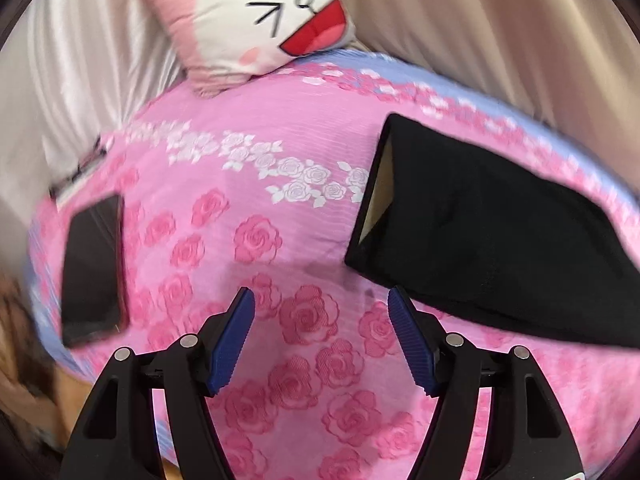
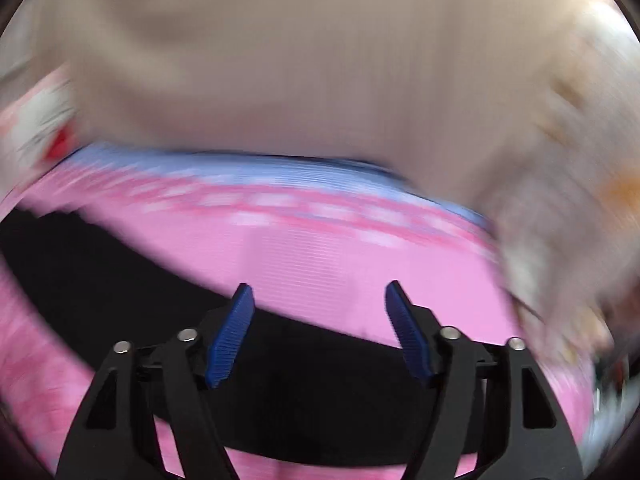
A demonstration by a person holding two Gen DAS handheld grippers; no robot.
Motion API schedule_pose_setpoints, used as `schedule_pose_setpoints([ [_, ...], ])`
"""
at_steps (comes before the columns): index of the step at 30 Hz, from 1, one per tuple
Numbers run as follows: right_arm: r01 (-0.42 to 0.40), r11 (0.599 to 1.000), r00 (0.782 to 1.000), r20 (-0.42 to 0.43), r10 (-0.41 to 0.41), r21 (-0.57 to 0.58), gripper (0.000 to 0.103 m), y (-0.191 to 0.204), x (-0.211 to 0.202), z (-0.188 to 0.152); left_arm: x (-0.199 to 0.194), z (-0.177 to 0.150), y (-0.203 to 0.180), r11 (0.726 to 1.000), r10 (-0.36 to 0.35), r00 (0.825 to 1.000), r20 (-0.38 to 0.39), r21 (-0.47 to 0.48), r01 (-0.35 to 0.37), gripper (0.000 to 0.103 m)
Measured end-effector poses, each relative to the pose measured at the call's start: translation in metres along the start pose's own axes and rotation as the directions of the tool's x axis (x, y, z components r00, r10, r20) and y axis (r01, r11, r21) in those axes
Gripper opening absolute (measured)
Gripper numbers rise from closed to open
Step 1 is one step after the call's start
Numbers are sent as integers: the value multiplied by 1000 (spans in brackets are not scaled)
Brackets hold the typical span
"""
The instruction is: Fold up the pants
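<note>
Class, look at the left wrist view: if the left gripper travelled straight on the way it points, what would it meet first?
Most likely the pink rose-print bedspread. The left gripper is open and empty, aimed at bare cover. The folded black pants lie off to its right, though depth is hard to judge.

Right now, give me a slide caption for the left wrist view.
Open left gripper hovers empty over the pink rose bedspread, beside the folded black pants.

The pants [image 1: 496,236] are looking like matt black cloth, soft and smooth. The bedspread [image 1: 256,184] is showing a finely ribbed woven cloth. The curtain [image 1: 84,60] is giving off a satiny sheen. The pads [image 1: 234,340] are looking like ridged blue rubbery plastic on matt black plastic arms with shiny metal pins.
</note>
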State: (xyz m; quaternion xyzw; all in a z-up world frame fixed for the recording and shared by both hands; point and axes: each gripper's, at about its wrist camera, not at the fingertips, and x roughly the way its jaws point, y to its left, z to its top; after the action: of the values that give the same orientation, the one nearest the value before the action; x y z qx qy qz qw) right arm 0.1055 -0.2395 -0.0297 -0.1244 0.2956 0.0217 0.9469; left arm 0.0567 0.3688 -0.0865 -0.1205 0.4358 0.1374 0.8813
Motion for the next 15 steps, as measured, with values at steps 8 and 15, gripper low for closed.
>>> schedule_pose_setpoints([
  [8, -470, 790, 875, -89, 476, -393, 73, 292, 67, 49, 21, 16, -18, 998, -25, 999, 45, -56, 27, 83],
  [15, -494, 776, 869, -243, 431, -391, 7, 412, 134, 59, 42, 34, -23, 993, -107, 992, -61, 44, 110, 24],
])
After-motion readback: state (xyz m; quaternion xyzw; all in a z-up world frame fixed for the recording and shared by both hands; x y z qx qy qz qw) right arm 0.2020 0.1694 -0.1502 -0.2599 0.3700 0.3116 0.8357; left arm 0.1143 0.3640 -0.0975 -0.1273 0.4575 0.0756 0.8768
